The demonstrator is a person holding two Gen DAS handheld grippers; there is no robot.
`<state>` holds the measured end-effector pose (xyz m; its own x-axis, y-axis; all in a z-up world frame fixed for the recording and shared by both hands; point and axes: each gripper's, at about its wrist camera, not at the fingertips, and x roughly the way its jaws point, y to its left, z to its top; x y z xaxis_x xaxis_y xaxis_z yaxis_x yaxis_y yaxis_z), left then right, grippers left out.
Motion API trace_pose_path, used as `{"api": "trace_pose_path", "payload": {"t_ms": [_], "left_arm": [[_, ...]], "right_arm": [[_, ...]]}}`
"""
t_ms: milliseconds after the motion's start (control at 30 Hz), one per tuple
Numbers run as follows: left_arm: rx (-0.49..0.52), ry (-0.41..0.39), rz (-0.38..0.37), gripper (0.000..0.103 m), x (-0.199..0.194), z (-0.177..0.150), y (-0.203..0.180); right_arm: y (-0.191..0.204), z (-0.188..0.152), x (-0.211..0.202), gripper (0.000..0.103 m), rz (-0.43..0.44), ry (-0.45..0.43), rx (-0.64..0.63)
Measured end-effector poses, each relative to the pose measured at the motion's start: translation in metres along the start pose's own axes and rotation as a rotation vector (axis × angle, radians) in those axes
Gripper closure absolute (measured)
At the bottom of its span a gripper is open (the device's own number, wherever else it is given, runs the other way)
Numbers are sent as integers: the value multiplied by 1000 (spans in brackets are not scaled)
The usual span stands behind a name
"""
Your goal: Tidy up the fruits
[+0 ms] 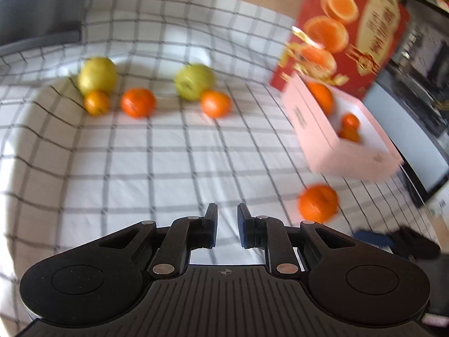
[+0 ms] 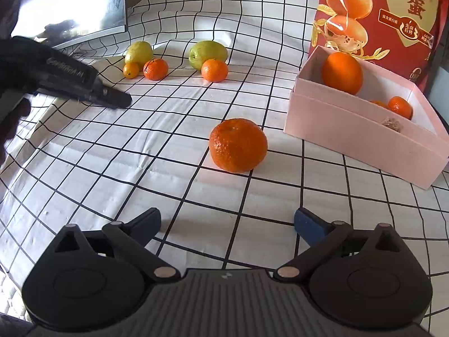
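A large orange (image 2: 238, 145) lies on the checked cloth just ahead of my right gripper (image 2: 226, 221), which is wide open and empty. It also shows in the left wrist view (image 1: 318, 203), to the right of my left gripper (image 1: 226, 210). The left gripper is empty, its jaws a narrow gap apart. A pink box (image 2: 364, 134) at right holds one big orange (image 2: 342, 72) and small ones (image 2: 400, 107). At the back lie two green-yellow fruits (image 2: 139, 52) (image 2: 207, 52), two tangerines (image 2: 155, 69) (image 2: 214, 70) and a kumquat (image 2: 131, 70).
A red printed fruit bag (image 2: 387, 14) stands behind the pink box. The left gripper (image 2: 84, 84) reaches in from the left in the right wrist view. A dark screen edge (image 1: 415, 112) borders the table at right. A grey object (image 1: 36, 8) stands at back left.
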<state>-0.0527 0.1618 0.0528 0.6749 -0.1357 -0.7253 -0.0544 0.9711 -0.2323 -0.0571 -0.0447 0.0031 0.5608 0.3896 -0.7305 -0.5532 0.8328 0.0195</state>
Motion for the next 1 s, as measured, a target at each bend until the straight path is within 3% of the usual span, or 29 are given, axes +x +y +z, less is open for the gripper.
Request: {"api": "trace_pose_path", "payload": {"t_ms": [333,400,900,1000], "left_arm": [[-48,51,61,84,2,-23,-7],[-56,60,64,84,3,-25,-6],[-114,92,54,84,8,-23,-11],[-118,102,52,84,10,-22,-12]], "right_arm": [[-2,8,2,2,17,42,-17],[-3,12,2,8,22,43,-16],[-52,11,-2,9,-81,48,126],[-58,10,-12,9,-46,40,130]]}}
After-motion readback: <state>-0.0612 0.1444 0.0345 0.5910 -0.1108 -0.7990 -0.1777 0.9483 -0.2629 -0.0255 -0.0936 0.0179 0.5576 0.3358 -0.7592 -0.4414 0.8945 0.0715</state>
